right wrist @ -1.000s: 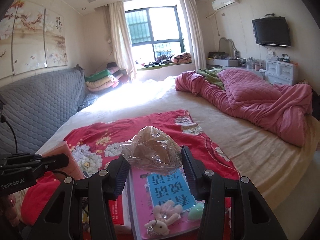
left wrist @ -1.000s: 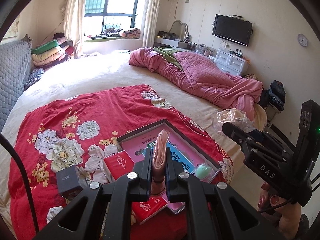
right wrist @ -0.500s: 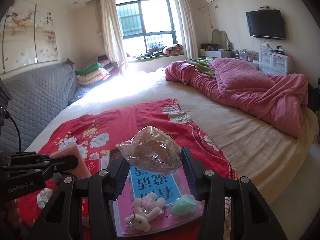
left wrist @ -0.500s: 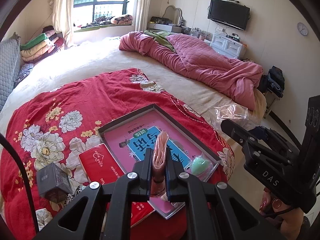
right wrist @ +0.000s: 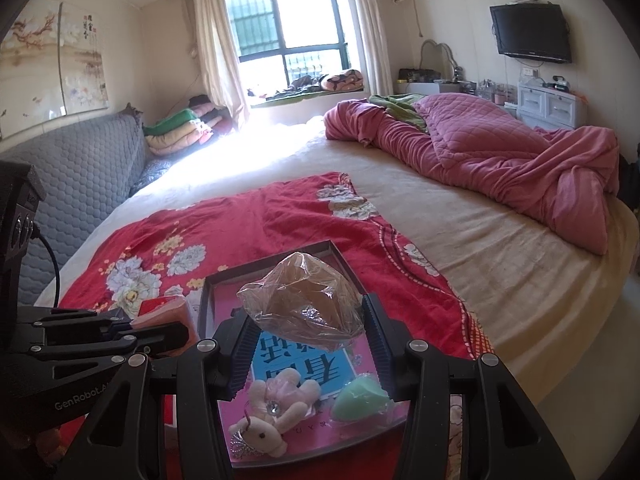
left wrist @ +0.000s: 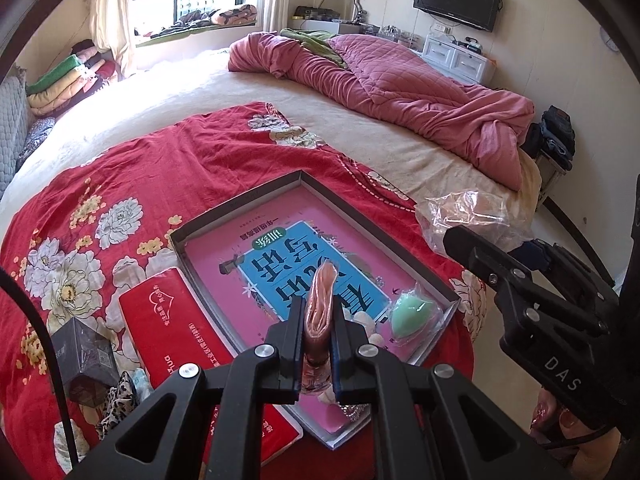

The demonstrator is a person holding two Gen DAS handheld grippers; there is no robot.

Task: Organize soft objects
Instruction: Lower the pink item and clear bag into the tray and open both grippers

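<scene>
Pink plush rabbit only in right view, left gripper pinching peach pad, right gripper clamping bagged sponge.

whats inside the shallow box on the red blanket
In the shallow box: a pink book, a green sponge and a small plush toy. Anything under the book is covered.

We see a bright daylit room in both views, lit from the window at upper centre. Glare washes out the bed beneath it. Fisheye bending curves the walls, and dark vignette rims every corner. Focus is sharp throughout; shadows are soft.
</scene>
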